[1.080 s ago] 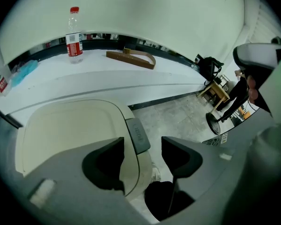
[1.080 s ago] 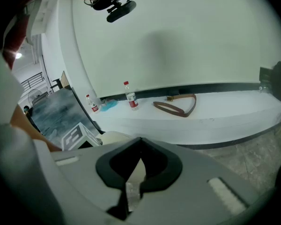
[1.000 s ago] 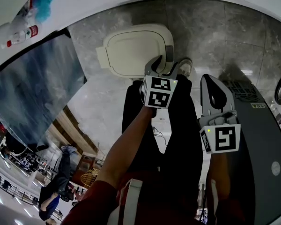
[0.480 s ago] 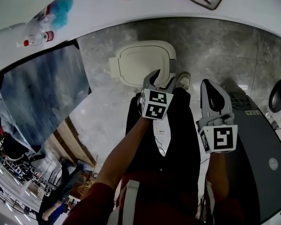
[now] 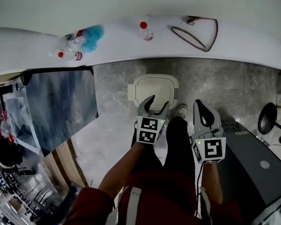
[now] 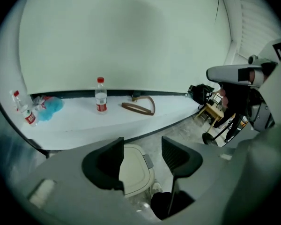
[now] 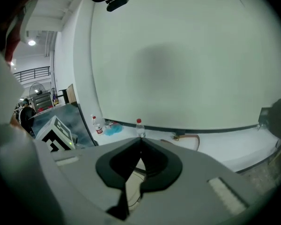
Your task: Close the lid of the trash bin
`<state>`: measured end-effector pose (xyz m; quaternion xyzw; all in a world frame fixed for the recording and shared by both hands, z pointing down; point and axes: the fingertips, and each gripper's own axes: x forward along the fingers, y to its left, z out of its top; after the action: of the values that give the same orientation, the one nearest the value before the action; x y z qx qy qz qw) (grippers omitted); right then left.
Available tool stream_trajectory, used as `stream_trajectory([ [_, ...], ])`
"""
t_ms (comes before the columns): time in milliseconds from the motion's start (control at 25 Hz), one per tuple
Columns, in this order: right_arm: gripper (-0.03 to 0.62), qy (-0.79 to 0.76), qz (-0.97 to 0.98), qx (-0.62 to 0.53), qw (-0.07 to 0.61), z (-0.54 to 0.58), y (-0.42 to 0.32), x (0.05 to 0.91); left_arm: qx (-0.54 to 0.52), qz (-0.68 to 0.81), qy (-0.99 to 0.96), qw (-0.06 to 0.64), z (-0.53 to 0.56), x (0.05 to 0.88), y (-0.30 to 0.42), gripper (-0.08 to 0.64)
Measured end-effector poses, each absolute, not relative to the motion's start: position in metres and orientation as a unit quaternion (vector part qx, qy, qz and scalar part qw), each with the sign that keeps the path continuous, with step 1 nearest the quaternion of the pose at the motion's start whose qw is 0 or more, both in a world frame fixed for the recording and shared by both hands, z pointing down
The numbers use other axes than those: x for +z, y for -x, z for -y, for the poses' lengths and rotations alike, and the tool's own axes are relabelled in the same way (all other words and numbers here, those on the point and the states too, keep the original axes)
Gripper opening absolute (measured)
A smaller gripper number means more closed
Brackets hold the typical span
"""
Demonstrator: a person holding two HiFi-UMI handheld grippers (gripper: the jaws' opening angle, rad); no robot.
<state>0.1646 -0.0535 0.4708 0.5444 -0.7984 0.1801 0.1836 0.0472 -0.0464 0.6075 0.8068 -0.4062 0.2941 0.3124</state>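
Observation:
The cream trash bin (image 5: 154, 88) stands on the grey marble floor under the white ledge, and its lid (image 5: 155, 86) lies flat on it. My left gripper (image 5: 158, 102) hangs above the bin's near edge with its jaws open and nothing between them. In the left gripper view the bin (image 6: 133, 170) shows down between the jaws of that gripper (image 6: 141, 146). My right gripper (image 5: 201, 104) is held to the right of the bin, shut and empty. In the right gripper view its jaws (image 7: 140, 143) meet at the tips.
A long white ledge (image 5: 234, 41) carries water bottles (image 5: 144, 30), a blue cloth (image 5: 91, 35) and a brown strap loop (image 5: 194, 32). A dark grey machine (image 5: 257, 168) stands at the right, a blue-grey panel (image 5: 61, 102) at the left. The person's legs and a shoe (image 5: 181, 109) are beside the bin.
The head view has drawn back and tilted up, so the bin looks smaller and the ledge shows. Both grippers are raised farther from the bin. Jaw states are unchanged.

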Motion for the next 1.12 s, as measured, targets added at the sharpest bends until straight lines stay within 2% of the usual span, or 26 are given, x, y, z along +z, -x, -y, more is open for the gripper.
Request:
stream_trajectory([
  [600,0.002,-0.563,0.81,0.087,0.137,0.069,-0.104,0.326,0.165,0.481,-0.834,0.214,0.079,0.406,0.056,0.259],
  [1120,0.0,-0.584,0.811,-0.026,0.037,0.081,-0.06,0.179,0.056,0.553,-0.83,0.037,0.1,0.24,0.137,0.258],
])
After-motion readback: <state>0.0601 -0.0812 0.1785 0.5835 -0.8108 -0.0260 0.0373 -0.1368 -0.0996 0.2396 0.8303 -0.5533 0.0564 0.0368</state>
